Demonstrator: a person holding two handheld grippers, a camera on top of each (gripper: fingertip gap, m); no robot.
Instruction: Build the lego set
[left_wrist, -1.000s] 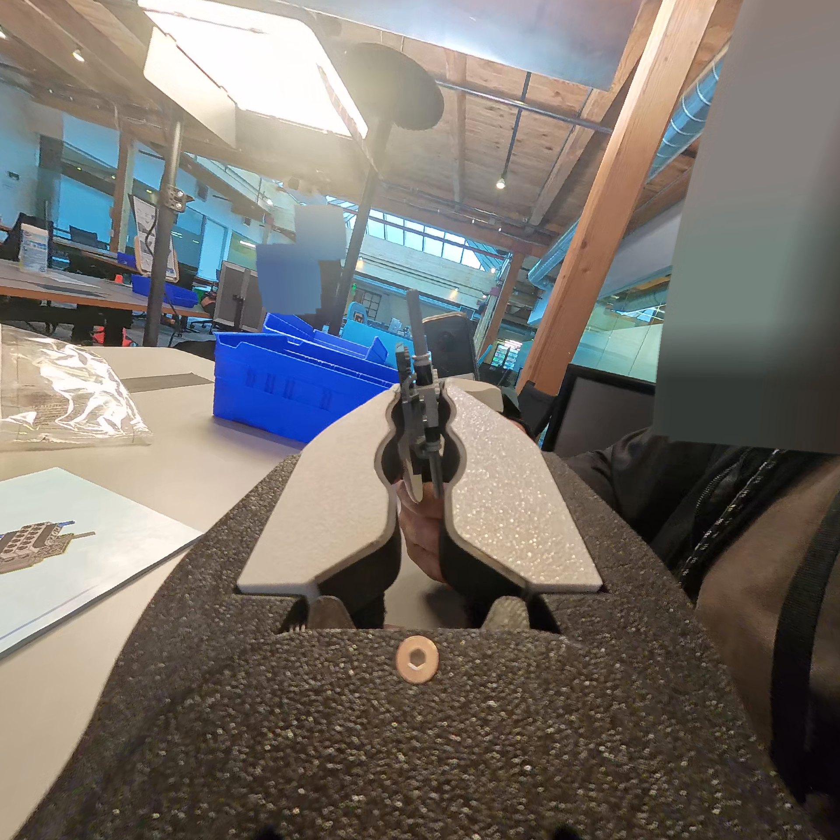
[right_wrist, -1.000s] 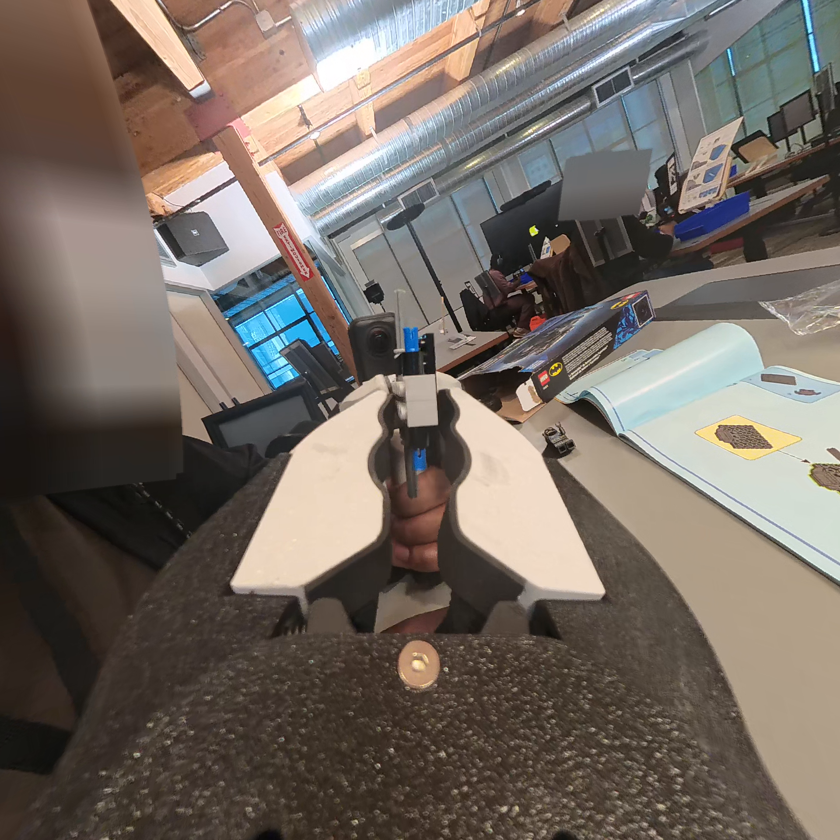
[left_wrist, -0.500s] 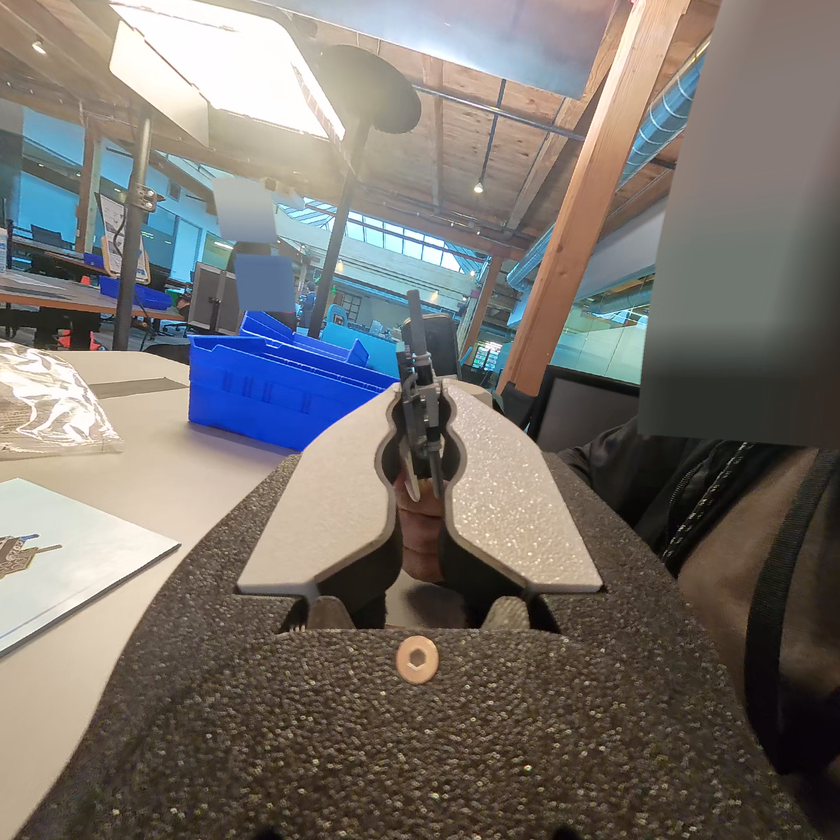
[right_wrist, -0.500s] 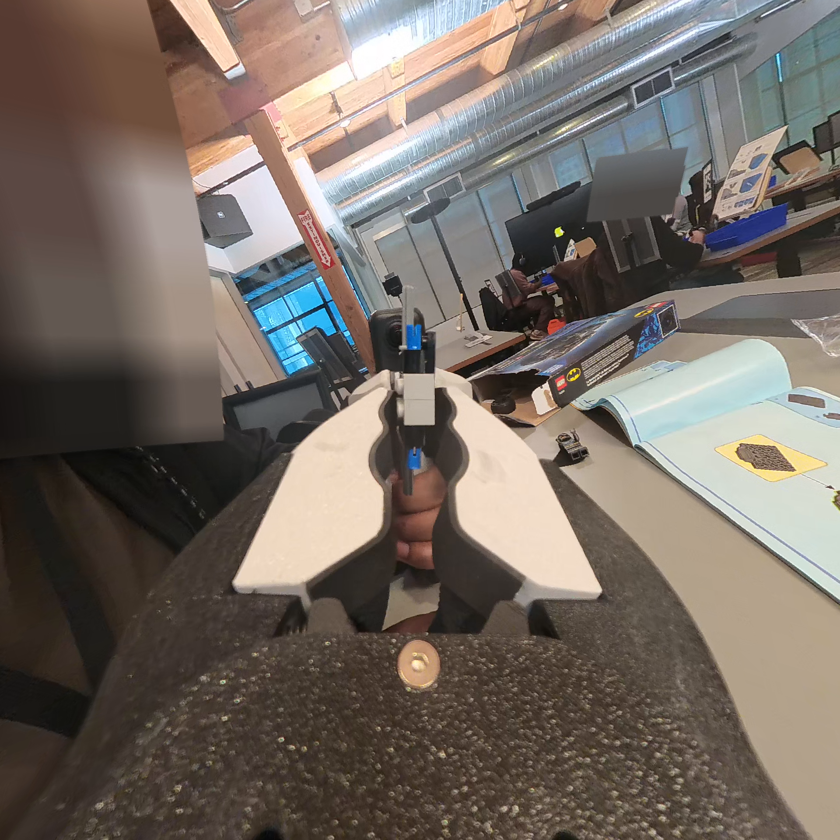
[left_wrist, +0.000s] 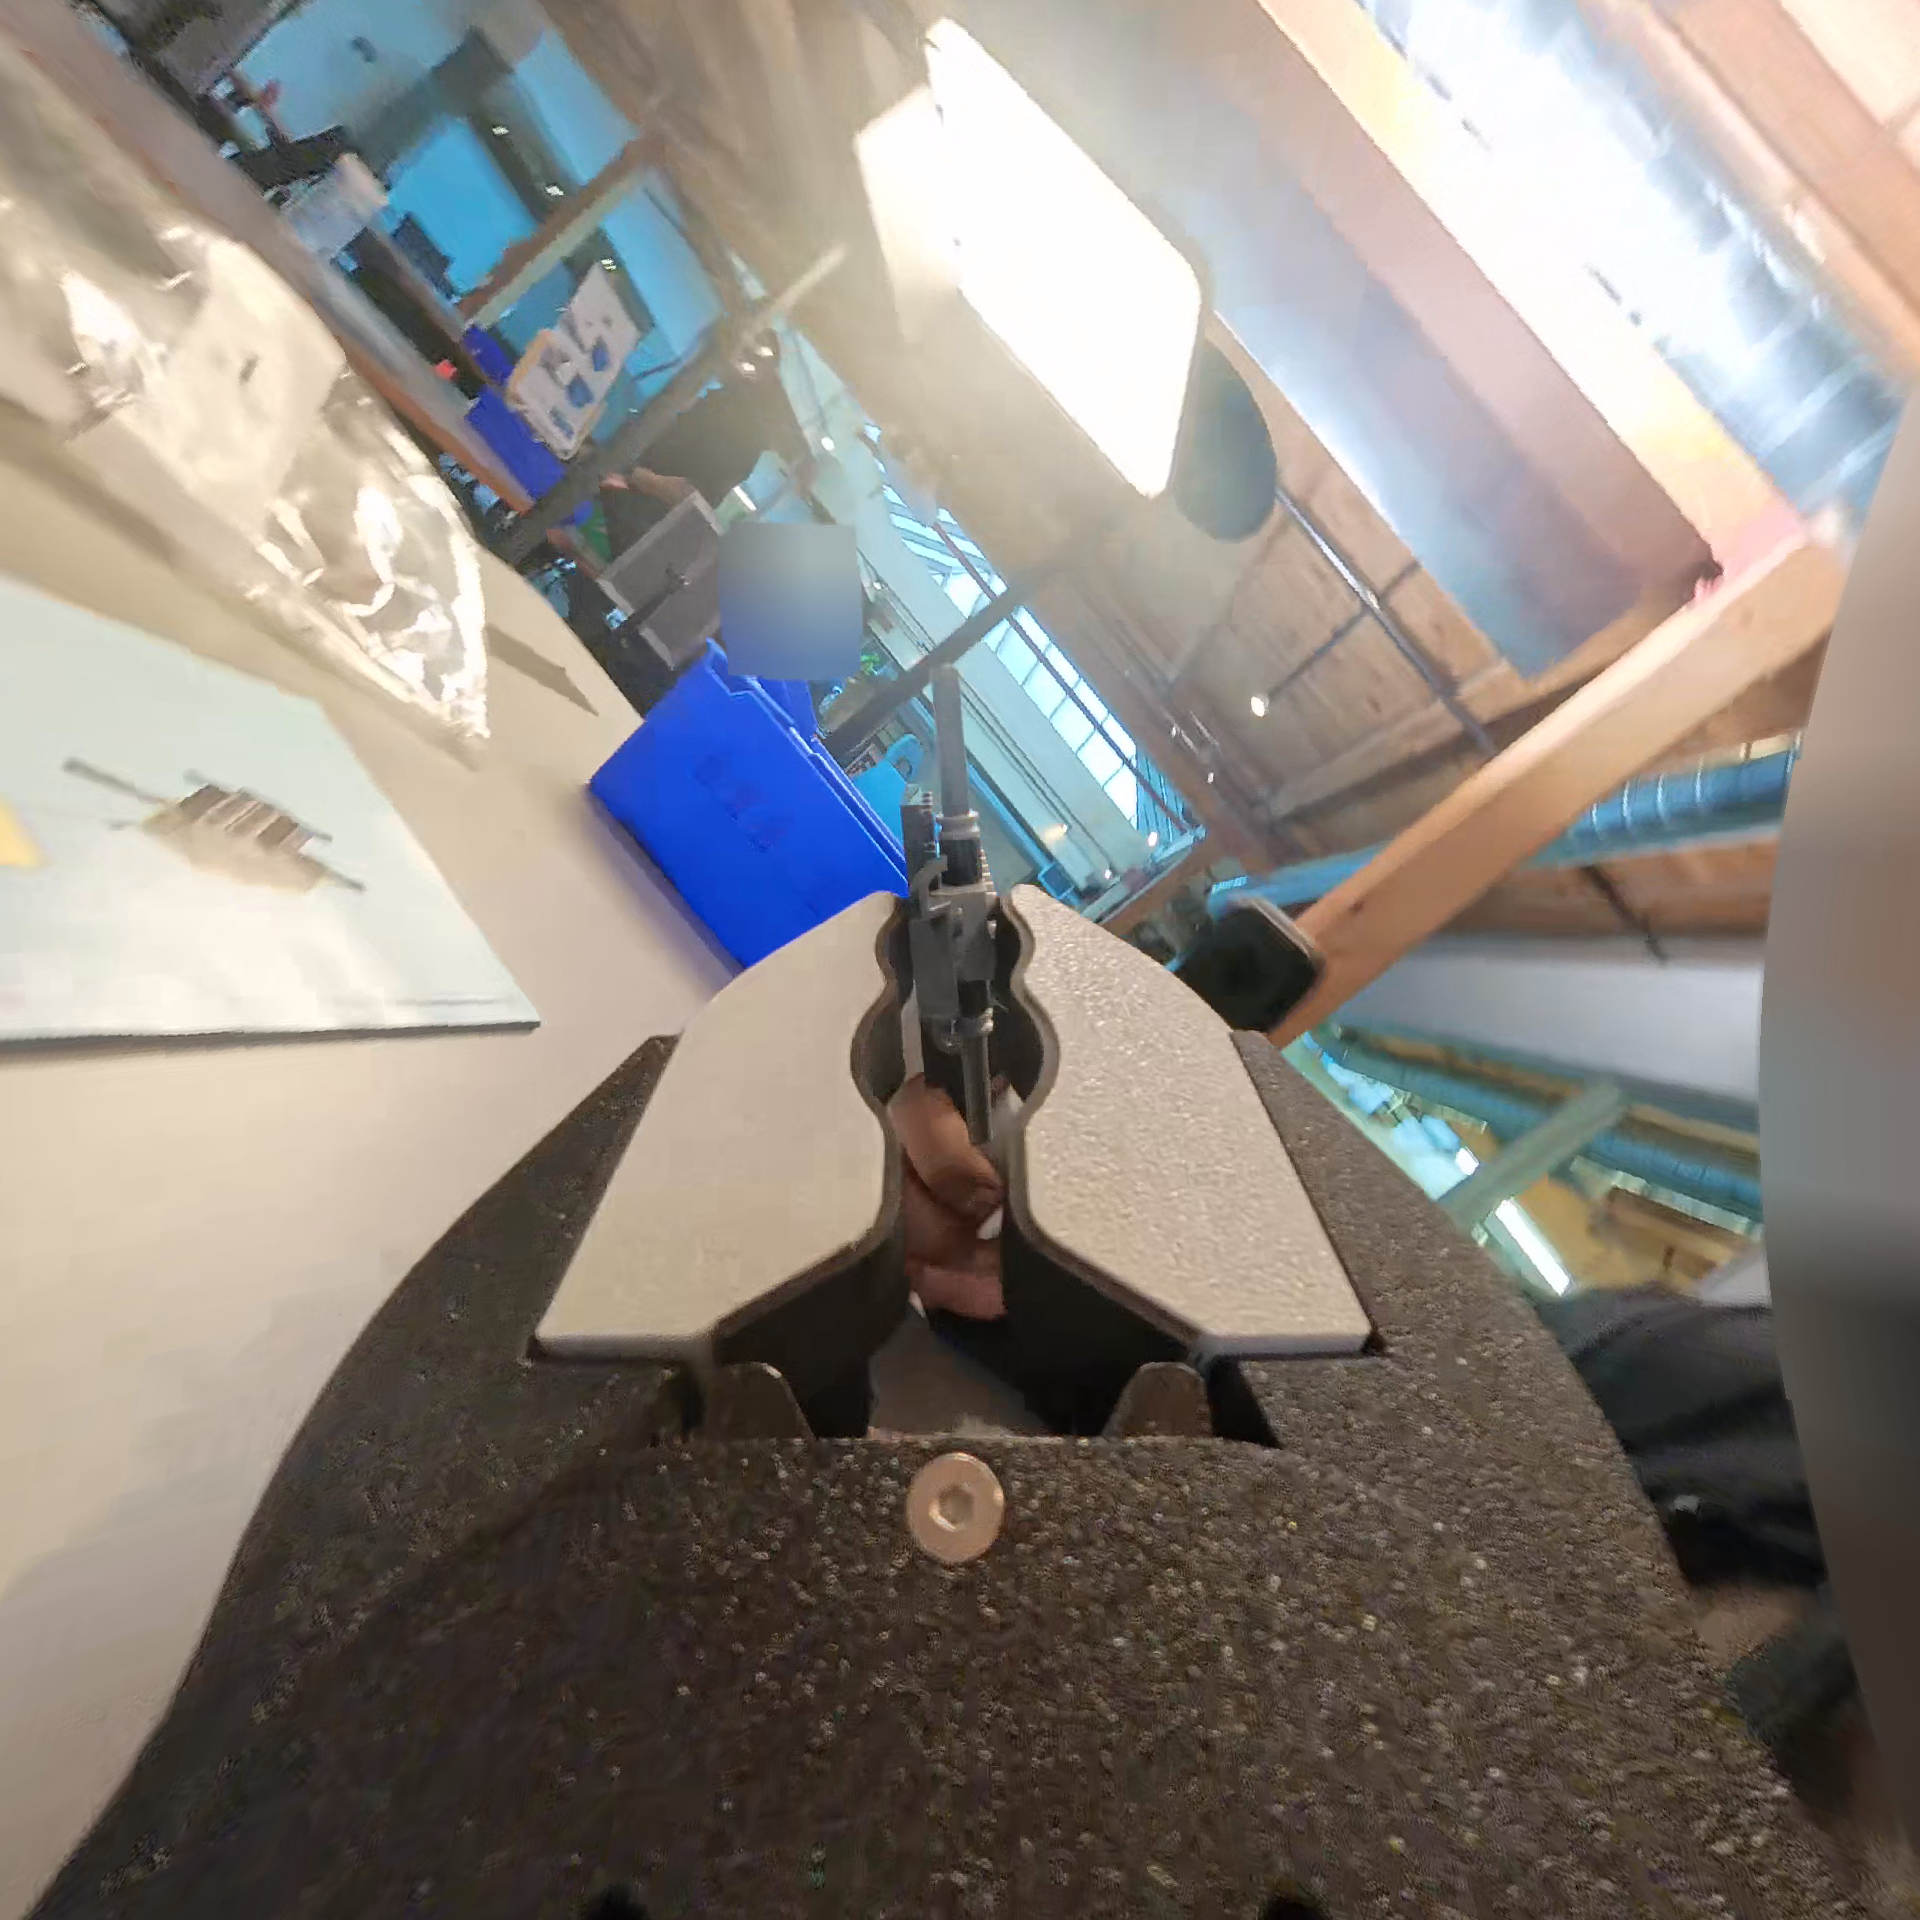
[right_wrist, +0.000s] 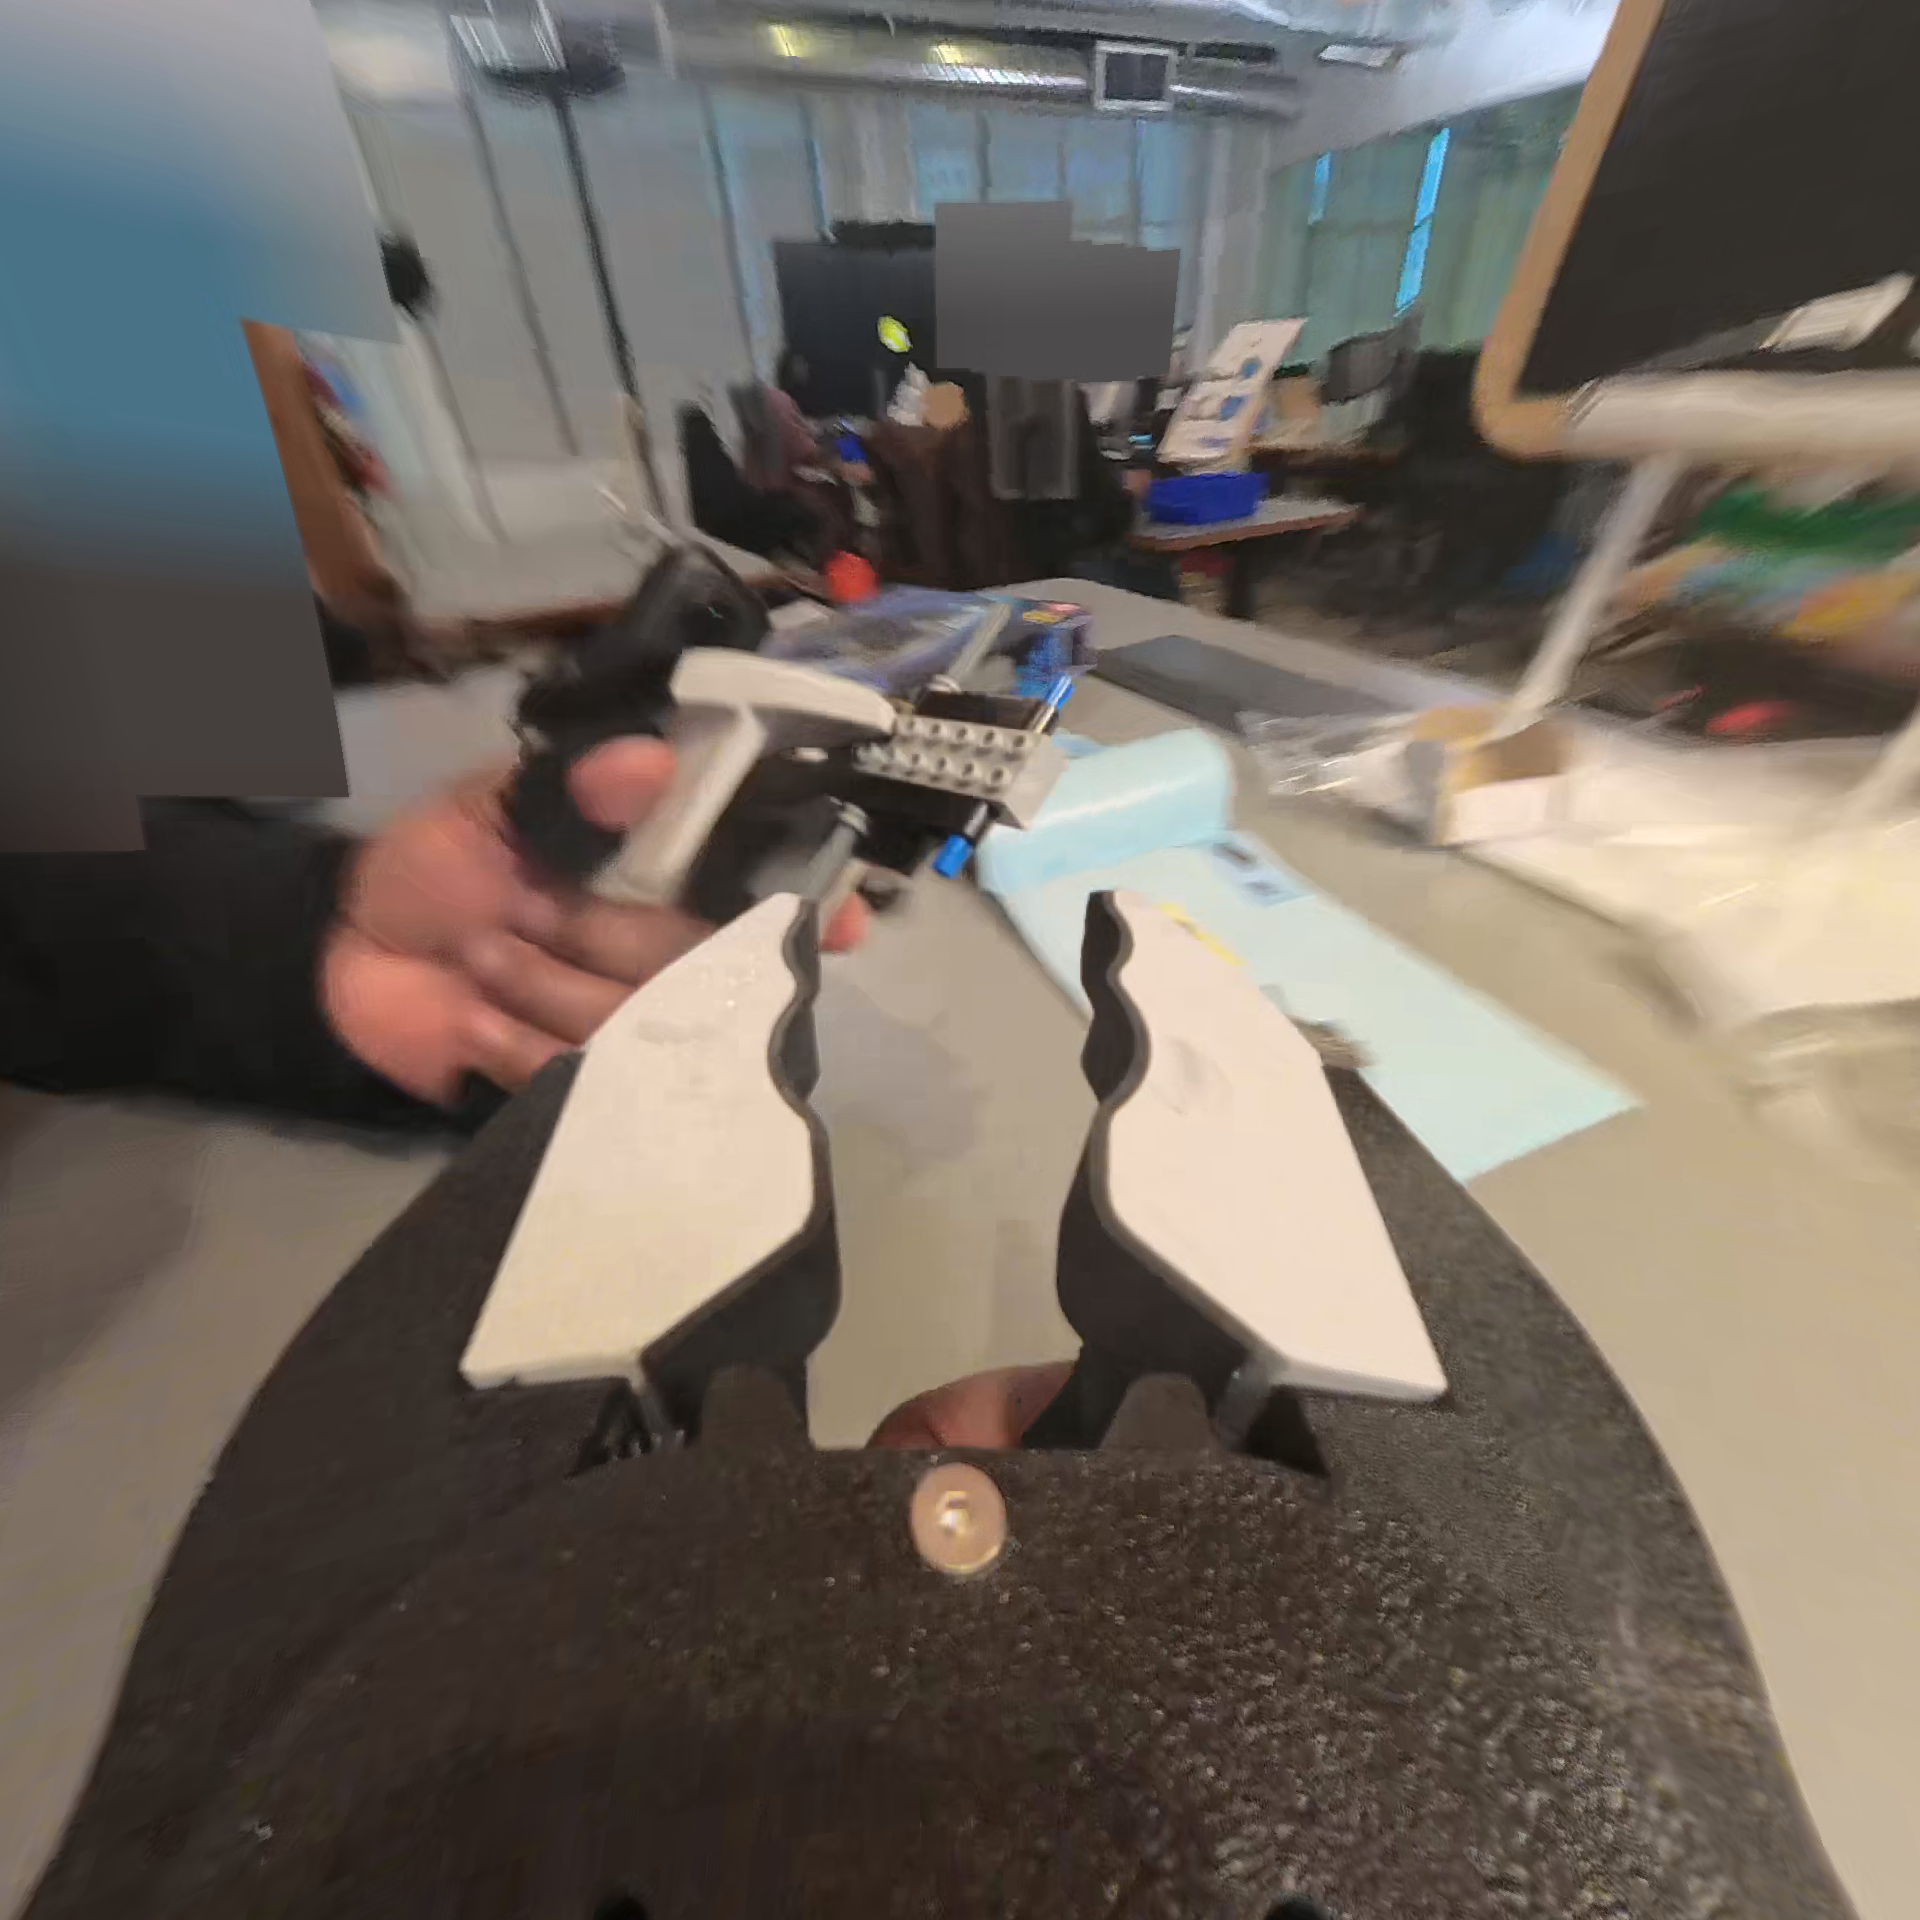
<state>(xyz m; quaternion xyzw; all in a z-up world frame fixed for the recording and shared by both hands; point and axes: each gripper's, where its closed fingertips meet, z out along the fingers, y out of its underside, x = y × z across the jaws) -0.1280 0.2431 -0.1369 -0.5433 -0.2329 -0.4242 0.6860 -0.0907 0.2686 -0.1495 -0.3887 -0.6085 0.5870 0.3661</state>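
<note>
Left tool (left_wrist: 951, 940) beside blue bin (left_wrist: 748, 821)

The left wrist view looks forward along its own fingers (left_wrist: 790, 1091), rolled hard and pitched up, so the grey table (left_wrist: 208, 1195) climbs the left edge and wooden beams (left_wrist: 1558, 769) and a light panel (left_wrist: 1039, 270) fill the upper right. The right wrist view sits level and low over the same table (right_wrist: 1558, 1299), facing across a room of desks. Both share the table, the light-blue booklet (left_wrist: 208, 831) (right_wrist: 1351, 997) and the brick model (left_wrist: 951, 935) (right_wrist: 956, 764), seen close.
</note>
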